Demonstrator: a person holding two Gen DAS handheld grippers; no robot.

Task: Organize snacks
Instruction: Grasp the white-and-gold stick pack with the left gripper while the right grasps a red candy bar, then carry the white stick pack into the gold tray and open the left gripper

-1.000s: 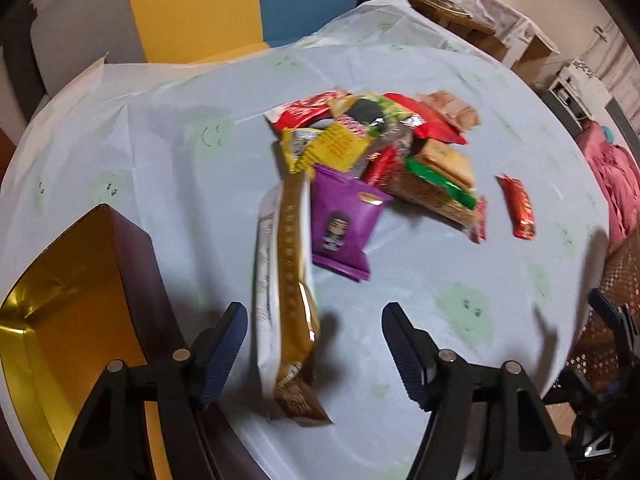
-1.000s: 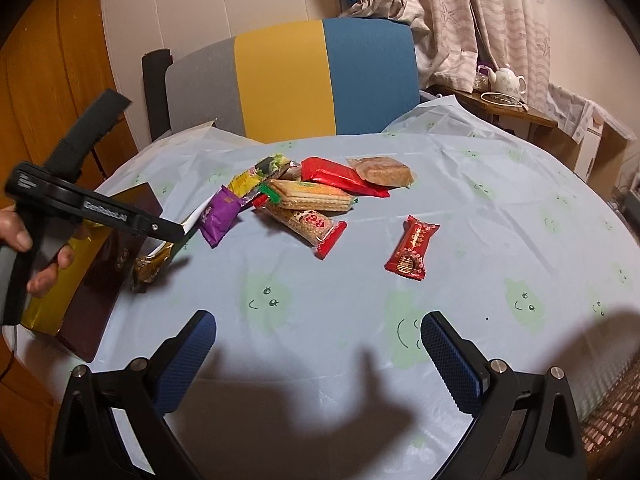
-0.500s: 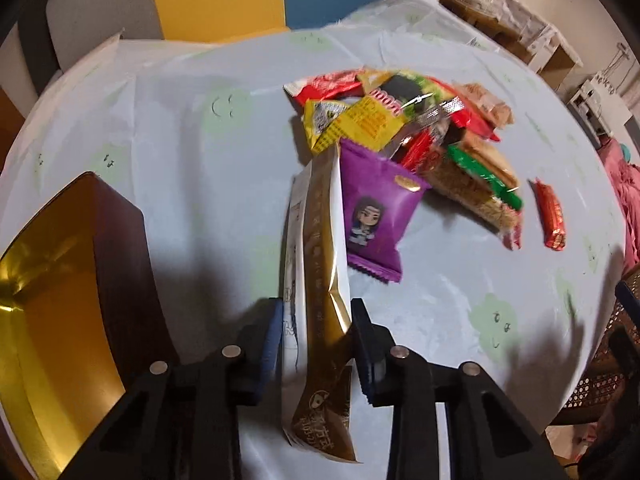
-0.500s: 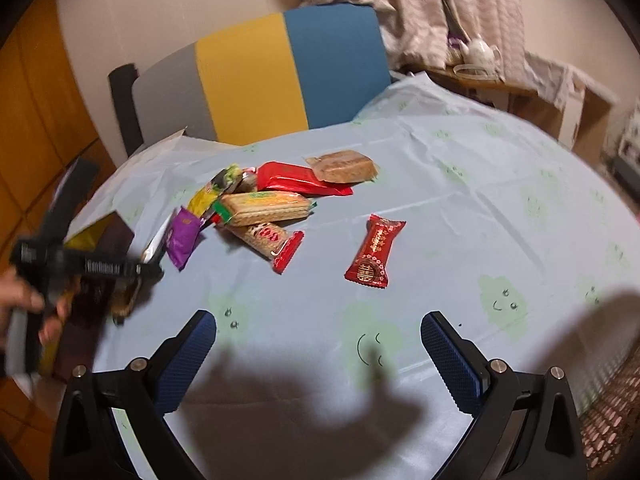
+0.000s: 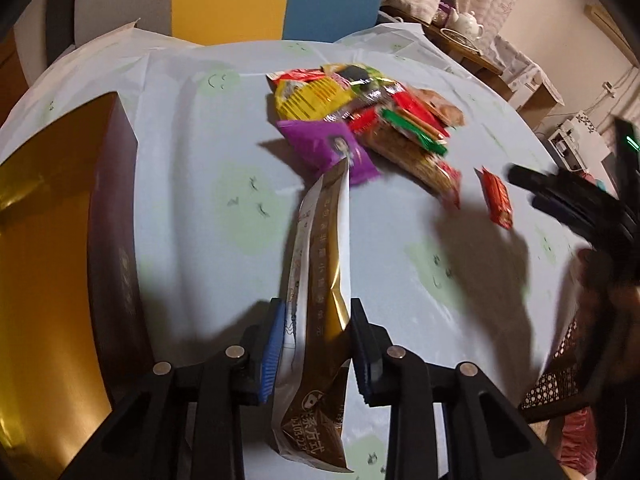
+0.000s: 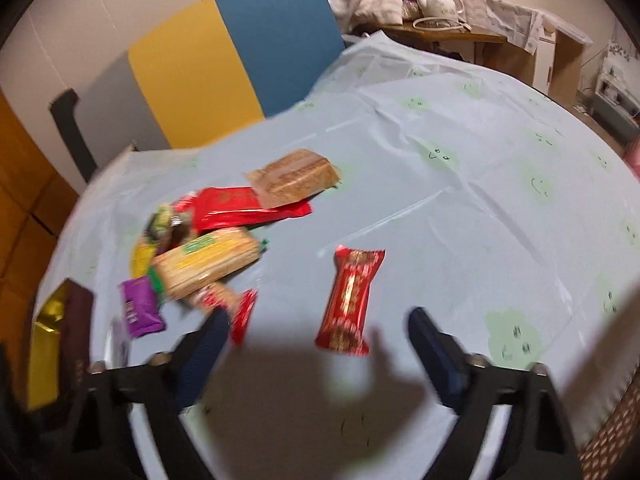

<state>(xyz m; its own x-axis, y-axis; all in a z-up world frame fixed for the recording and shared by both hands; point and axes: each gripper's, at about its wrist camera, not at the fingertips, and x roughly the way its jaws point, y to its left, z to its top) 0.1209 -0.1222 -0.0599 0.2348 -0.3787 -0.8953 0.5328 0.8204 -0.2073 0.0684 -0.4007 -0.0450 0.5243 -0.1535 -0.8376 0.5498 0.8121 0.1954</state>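
My left gripper [image 5: 318, 344] is shut on a long white-and-gold snack packet [image 5: 320, 280] and holds it off the table, its far end near a purple packet [image 5: 332, 146]. A dark box with a gold inside [image 5: 52, 240] stands just to the left. A heap of snacks [image 5: 360, 96] lies further back. My right gripper [image 6: 316, 352] is open, low over the table, with a red candy bar [image 6: 350, 298] lying between its fingers. The heap [image 6: 208, 252] and the box [image 6: 56, 332] show at the left of the right wrist view.
The round table has a pale blue cloth [image 6: 460, 184] with green faces. A grey, yellow and blue chair [image 6: 224, 60] stands behind it. A side table with a teapot [image 6: 438, 0] is at the back right. The right gripper shows blurred in the left wrist view [image 5: 580, 200].
My left gripper closed on the long gold packet and lifted it. My right gripper moved forward and down, so the red candy bar now lies between its open fingers.
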